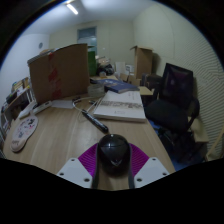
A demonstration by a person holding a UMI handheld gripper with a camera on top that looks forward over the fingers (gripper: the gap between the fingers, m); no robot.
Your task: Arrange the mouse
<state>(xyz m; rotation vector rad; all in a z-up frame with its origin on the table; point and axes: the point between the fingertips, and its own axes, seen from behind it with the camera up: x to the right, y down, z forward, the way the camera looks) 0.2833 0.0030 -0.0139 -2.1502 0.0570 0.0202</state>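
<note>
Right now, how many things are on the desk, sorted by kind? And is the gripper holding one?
Mouse: 1, between the gripper fingers, which press on it
Cardboard box: 1
Book: 1
Pen: 1
Game controller: 1
Total: 5

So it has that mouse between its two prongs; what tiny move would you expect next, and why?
Probably carry the mouse forward and set it down on the bare table ahead, short of the book. The gripper appears shut on the mouse, both pads against its sides, so it looks held rather than placed. That bare wood is the nearest free spot.
</note>
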